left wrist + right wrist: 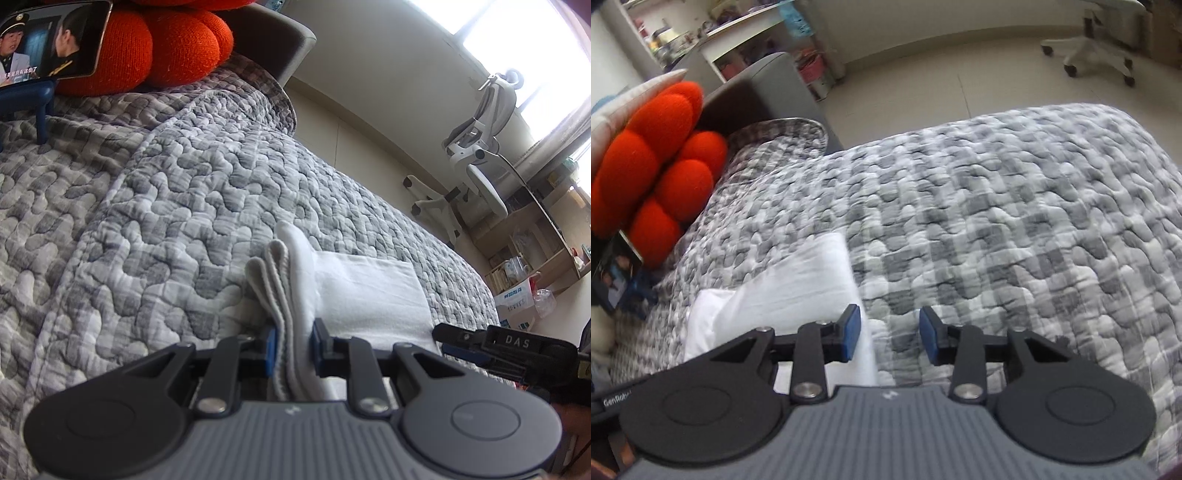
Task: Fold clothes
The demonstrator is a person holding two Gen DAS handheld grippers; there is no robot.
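A white garment [365, 291] lies folded flat on the grey quilted bed cover [155, 206]. My left gripper [293, 349] is shut on a bunched, layered edge of the white garment, which stands up between the blue pads. In the right wrist view the same white garment [783, 291] lies to the lower left. My right gripper [889, 334] is open above the quilt, its left pad over the garment's right edge, nothing between the fingers. The right gripper [480, 341] also shows at the lower right of the left wrist view.
Orange round cushions [147, 48] and a screen on a blue stand [55, 40] sit at the head of the bed. A white office chair [476, 155] and wooden shelves [535, 243] stand on the floor beyond the bed's edge.
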